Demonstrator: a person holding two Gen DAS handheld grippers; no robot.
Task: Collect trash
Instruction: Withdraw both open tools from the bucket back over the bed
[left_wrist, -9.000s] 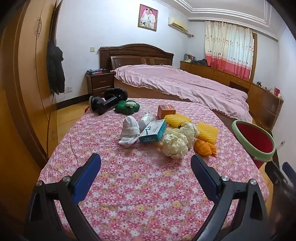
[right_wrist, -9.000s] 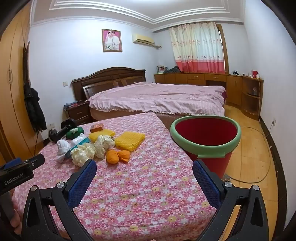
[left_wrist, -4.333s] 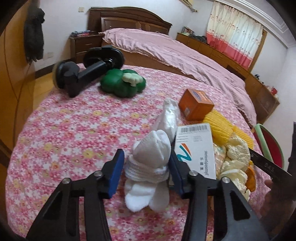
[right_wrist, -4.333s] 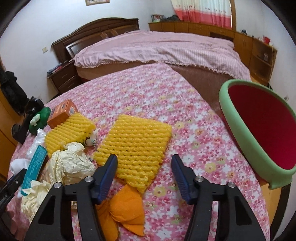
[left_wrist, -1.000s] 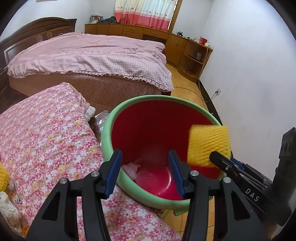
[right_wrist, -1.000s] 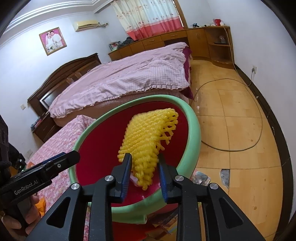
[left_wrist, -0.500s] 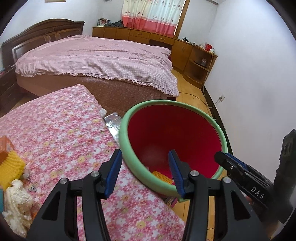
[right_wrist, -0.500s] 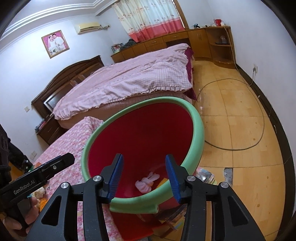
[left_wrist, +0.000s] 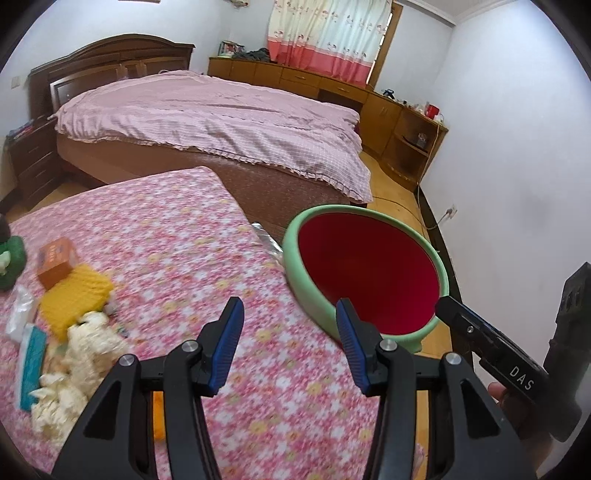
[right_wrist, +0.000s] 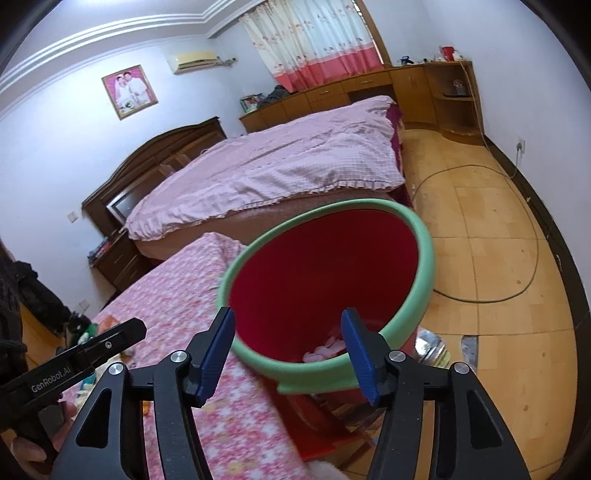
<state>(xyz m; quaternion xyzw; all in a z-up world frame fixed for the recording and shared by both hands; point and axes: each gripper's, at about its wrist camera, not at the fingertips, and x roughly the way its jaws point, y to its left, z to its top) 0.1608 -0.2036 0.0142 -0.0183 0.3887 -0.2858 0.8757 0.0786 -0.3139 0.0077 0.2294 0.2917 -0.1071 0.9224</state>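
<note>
Gone from our right tongs (right_wrist: 288, 350), whose jaws have just been opening on nothing, the yellow foam net lies somewhere inside the red green-rimmed plastic bucket (right_wrist: 402, 321) at lower centre, while our left tongs (left_wrist: 288, 343), parted and empty, swing toward the trash left on the pink floral tabletop (left_wrist: 177, 243).

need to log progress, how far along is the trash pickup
Done: something pink lies in the bin. In hand: nothing; the right hand-held gripper, jaws just opened, and the left hand-held gripper are empty. Left: yellow net, crumpled paper and boxes on the table.
</note>
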